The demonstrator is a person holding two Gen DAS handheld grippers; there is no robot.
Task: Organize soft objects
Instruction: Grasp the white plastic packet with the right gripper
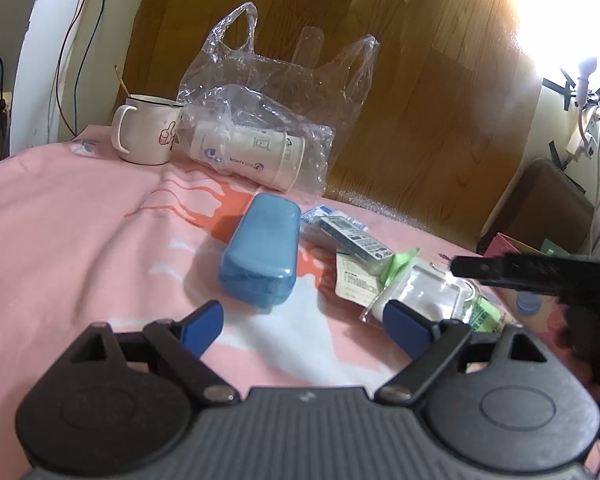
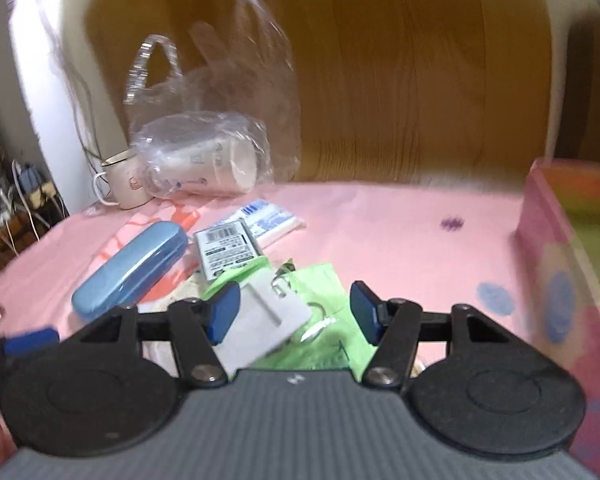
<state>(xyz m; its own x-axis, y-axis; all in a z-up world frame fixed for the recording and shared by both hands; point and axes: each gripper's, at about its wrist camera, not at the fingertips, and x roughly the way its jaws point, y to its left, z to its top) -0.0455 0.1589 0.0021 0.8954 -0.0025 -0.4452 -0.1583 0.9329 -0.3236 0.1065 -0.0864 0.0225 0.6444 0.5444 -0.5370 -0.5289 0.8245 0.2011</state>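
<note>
The left gripper (image 1: 304, 322) hangs low over the pink cloth (image 1: 80, 240) with its 2 blue-padded fingers (image 1: 202, 326) spread wide and nothing between them. Just ahead of the gap lies a blue hard case (image 1: 262, 254), lengthwise and pointing away. The right-hand pad sits at the near edge of a clear blister pack (image 1: 424, 294) with green backing, though whether they touch cannot be told. Behind that pack, a small barcode-labelled packet (image 1: 356, 238) rests partly over a blue-and-white tissue pack (image 1: 320, 213). Farther back, a crinkled clear plastic bag (image 1: 260, 120) holds a white paper cup stack (image 1: 248, 154) lying on its side, and a white mug (image 1: 146, 130) stands upright just beside the bag. The dark tip of the other tool juts in from the right edge.

The right gripper (image 2: 294, 316) is also spread open and holds nothing. It hovers right above the blister pack (image 2: 266, 322), whose white card and green backing fill the space between the pads; contact cannot be told. Beyond it lie the labelled packet (image 2: 226, 254) and the tissue pack (image 2: 262, 216), with the blue case (image 2: 130, 268) angled off to the left. The plastic bag (image 2: 204, 120) and cup stack (image 2: 216, 168) stand farther off beside the mug (image 2: 124, 182). A pink patterned box (image 2: 572, 280) stands at the right, well apart from the pile.
</note>
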